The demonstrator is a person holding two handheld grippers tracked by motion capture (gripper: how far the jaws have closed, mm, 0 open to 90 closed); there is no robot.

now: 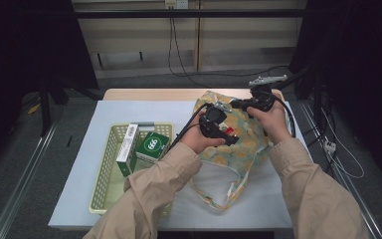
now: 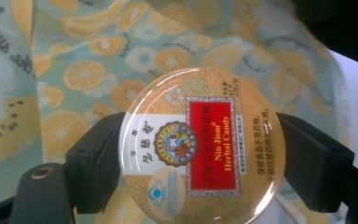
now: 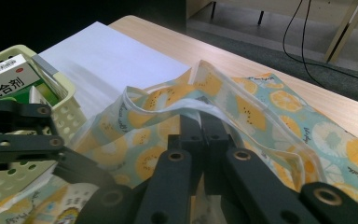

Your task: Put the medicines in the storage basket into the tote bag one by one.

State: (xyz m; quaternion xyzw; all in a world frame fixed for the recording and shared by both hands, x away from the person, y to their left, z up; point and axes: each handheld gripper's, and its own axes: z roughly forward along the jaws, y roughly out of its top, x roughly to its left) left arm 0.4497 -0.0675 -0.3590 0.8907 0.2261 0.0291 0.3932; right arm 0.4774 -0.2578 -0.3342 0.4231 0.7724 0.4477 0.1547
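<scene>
Candy tin (image 2: 200, 147), round and flat, sat clamped across its width between the left gripper's (image 2: 200, 154) two black jaws, held over the fruit-print cloth bag (image 1: 238, 137) at the right of the table. Judged light, rigid and glossy; the smooth lid and curved rim looked slippery, so a hold straight across the widest part, as here, seemed the safest. An off-centre pinch would likely let it squirt out.

Bag judged soft and limp, no shape of its own. Right gripper (image 3: 200, 126) had its jaws pressed together on the white-lined edge of the bag's mouth, lifting it at the far side. Best taken by that hem or by the strap (image 1: 229, 191) trailing toward the near edge.

Writing read on the tin: "Nin Jiom Herbal Candy" in yellow on a red panel, Chinese characters beside it, a round emblem at centre, small print along the rim too fine to read.

Left of the bag, a pale yellow basket (image 1: 104, 164) held a green box (image 1: 152, 147) marked "666" and a white-and-green box (image 1: 127, 148) with Chinese lettering.
</scene>
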